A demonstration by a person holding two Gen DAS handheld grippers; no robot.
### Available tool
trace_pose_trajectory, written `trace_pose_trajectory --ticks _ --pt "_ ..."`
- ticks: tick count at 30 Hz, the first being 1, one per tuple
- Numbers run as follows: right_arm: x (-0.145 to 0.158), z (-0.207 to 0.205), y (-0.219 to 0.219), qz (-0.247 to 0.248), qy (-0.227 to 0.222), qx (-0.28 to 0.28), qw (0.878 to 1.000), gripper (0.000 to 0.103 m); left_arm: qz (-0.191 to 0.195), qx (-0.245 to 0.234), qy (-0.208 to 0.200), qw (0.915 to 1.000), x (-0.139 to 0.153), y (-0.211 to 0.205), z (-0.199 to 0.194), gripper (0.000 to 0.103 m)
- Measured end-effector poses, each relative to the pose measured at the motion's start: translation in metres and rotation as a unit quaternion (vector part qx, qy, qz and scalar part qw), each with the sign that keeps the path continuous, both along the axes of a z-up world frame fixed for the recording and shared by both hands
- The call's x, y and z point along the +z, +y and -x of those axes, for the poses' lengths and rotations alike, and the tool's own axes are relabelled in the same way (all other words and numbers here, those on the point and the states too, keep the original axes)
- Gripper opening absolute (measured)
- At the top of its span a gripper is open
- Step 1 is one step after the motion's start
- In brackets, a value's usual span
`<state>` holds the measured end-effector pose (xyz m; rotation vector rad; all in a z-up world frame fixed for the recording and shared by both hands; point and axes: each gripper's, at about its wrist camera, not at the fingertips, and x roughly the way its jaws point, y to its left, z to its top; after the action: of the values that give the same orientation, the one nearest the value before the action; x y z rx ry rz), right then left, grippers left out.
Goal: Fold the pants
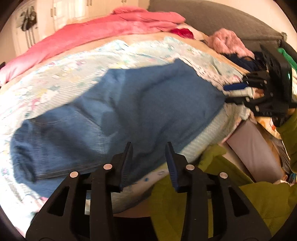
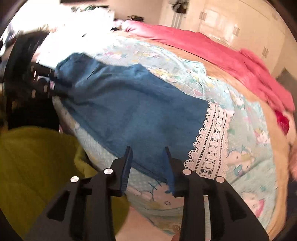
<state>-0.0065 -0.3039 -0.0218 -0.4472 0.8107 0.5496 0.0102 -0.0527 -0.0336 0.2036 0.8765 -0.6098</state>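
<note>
Blue denim pants (image 1: 118, 111) lie spread on a light patterned bedsheet (image 1: 61, 77). In the right wrist view the pants (image 2: 126, 103) end in a white lace hem (image 2: 213, 140). My left gripper (image 1: 149, 146) is open and empty, just above the near edge of the pants. My right gripper (image 2: 147, 151) is open and empty, over the near edge of the pants by the lace hem. Each gripper also shows in the other's view, the right one (image 1: 235, 89) at the far end of the pants and the left one (image 2: 44, 81) at the opposite end.
A pink blanket (image 1: 104, 27) lies along the far side of the bed. A pile of clothes (image 1: 230, 42) sits by a grey headboard (image 1: 222, 16). The person's green-yellow garment (image 1: 250, 200) fills the near side. White cupboards (image 2: 232, 24) stand behind.
</note>
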Motion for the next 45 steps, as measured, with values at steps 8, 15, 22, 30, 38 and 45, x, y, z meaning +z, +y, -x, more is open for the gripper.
trace_pose_trajectory --ticks 8,15,22,30,38,45 --pt "-0.025 0.007 0.044 0.094 -0.007 0.088 0.992 0.033 -0.02 -0.046 0.007 0.9987 -0.011 -0.028 0.005 0.029" --pt "-0.036 -0.011 0.039 0.097 0.009 0.1 0.99 0.004 -0.056 -0.065 0.018 0.9962 -0.037 -0.048 -0.004 0.0" --pt "-0.036 -0.003 0.034 0.072 0.028 0.111 0.991 0.004 -0.033 -0.081 0.031 0.9956 -0.032 -0.041 0.0 0.0" --pt "-0.004 -0.004 0.005 -0.022 0.032 0.058 0.998 0.033 0.014 -0.074 0.03 0.9967 -0.009 -0.018 0.005 0.035" --pt "-0.021 -0.056 -0.046 -0.025 0.078 -0.154 0.985 0.045 -0.045 0.134 0.027 0.9895 -0.018 0.043 -0.042 0.06" --pt "-0.03 -0.044 -0.051 -0.024 0.076 -0.168 0.983 0.045 -0.021 0.15 0.038 0.9877 -0.02 0.061 -0.047 0.061"
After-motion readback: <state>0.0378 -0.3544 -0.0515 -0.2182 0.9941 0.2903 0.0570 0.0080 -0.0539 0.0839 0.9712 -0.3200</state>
